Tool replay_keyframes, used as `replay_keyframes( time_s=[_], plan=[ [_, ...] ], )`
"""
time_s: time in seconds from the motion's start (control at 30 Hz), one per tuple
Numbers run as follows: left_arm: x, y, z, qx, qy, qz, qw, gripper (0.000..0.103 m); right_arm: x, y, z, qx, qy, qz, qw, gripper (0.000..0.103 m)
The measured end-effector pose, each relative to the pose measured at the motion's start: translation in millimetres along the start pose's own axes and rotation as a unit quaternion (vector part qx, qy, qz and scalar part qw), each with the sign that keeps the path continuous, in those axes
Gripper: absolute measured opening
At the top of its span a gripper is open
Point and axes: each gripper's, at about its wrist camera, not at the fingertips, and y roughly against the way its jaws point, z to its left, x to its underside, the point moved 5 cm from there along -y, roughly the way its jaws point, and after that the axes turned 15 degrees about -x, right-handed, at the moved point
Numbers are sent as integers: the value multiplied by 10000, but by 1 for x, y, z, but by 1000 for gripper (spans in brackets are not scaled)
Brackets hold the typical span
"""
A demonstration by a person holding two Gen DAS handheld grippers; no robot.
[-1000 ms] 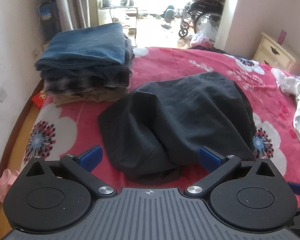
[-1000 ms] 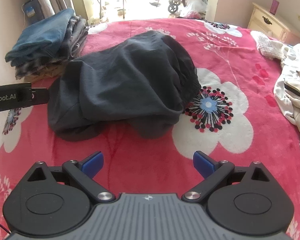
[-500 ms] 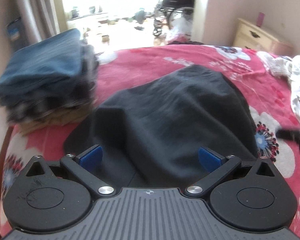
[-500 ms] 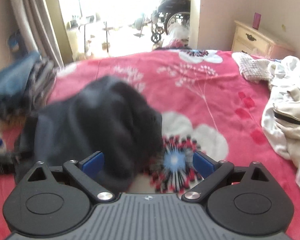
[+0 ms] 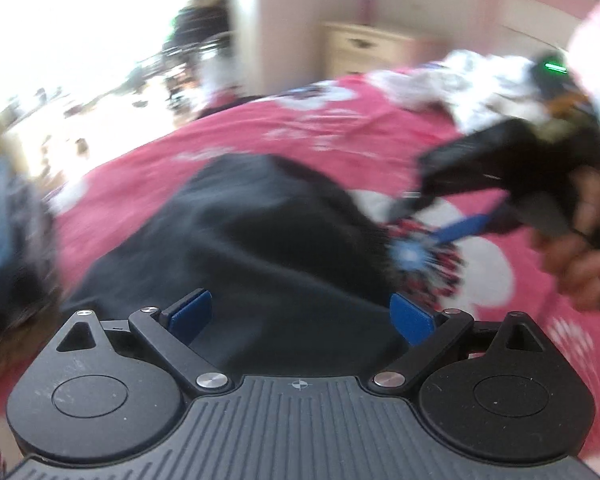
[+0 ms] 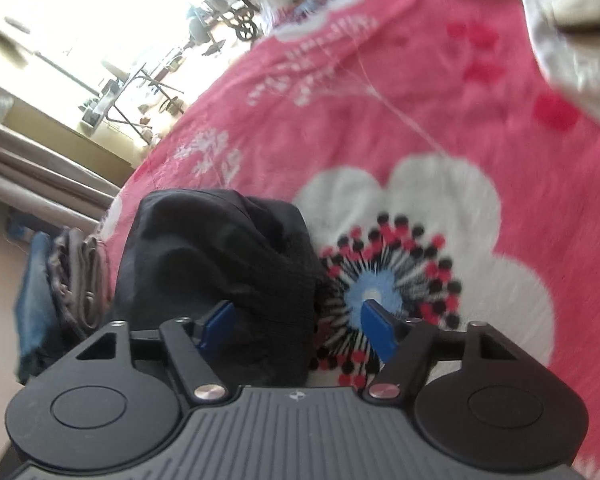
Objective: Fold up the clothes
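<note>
A dark grey garment [image 5: 268,240] lies bunched on the pink flowered bedspread [image 5: 340,132]. My left gripper [image 5: 302,314] is open and low over the garment's near edge, with cloth between its blue pads. My right gripper [image 6: 298,326] is open and tilted, at the garment's [image 6: 220,256] right edge, which lies between its pads. The right gripper also shows in the left wrist view [image 5: 452,216], held by a hand, at the garment's right side. The left view is blurred.
A stack of folded clothes [image 6: 56,280] stands at the left by the wall and shows blurred in the left wrist view [image 5: 8,224]. A heap of pale unfolded clothes [image 6: 572,20] lies at the right of the bed. A nightstand [image 5: 372,48] stands behind.
Both grippers have dropped closer to the garment. The left one swung right along its near edge. The right one tilted and came down at the garment's right edge. Both stay open.
</note>
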Motion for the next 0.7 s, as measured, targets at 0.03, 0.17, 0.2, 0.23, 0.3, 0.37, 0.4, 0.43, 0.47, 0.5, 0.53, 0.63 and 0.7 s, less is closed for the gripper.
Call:
replay_keyframes(
  time_s=[0.03,0.17,0.2,0.23,0.3,0.37,0.4,0.43,0.47,0.5,0.53,0.63,0.7],
  plan=[
    [1,-1,-7,60,-116,-14,9999,96,0,-5,-4,-95,-71,47,9999,67],
    [3,-8,-27,176,-447,-6,9988,84,-7,-28,-11,-267,-109,143,9995,65],
    [4,-13,-29,160,-496,32,9986,84,-9,-34,-12,-291,-98,176,9994,64],
    [4,-17,-31,144,-545,70,9984,84,-11,-40,-14,-329,-139,217,9991,63],
    [6,-25,-35,69,-646,153,9978,77,-13,-51,-19,-447,-303,316,9980,49],
    [7,-37,-35,-81,-698,294,9971,64,-12,-55,-17,-692,-453,368,9959,32],
    [8,-40,-31,-113,-606,376,9974,59,-12,-54,-14,-794,-459,358,9951,28],
    [8,-41,-27,-137,-492,460,9976,53,-11,-49,-8,-870,-373,298,9951,23],
    [8,-42,-23,-128,-339,539,9979,50,-10,-43,-2,-948,-315,238,9947,21],
    [7,-42,-18,-100,-173,590,9981,45,-9,-37,4,-1042,-285,189,9940,18],
    [6,-37,-12,-73,-38,617,9981,45,-8,-29,11,-1148,-239,156,9930,16],
    [5,-18,0,-11,203,584,9981,45,-2,-2,37,-1411,58,118,9899,13],
    [7,-2,7,4,248,501,9984,45,4,17,56,-1629,226,159,9863,12]
  ],
)
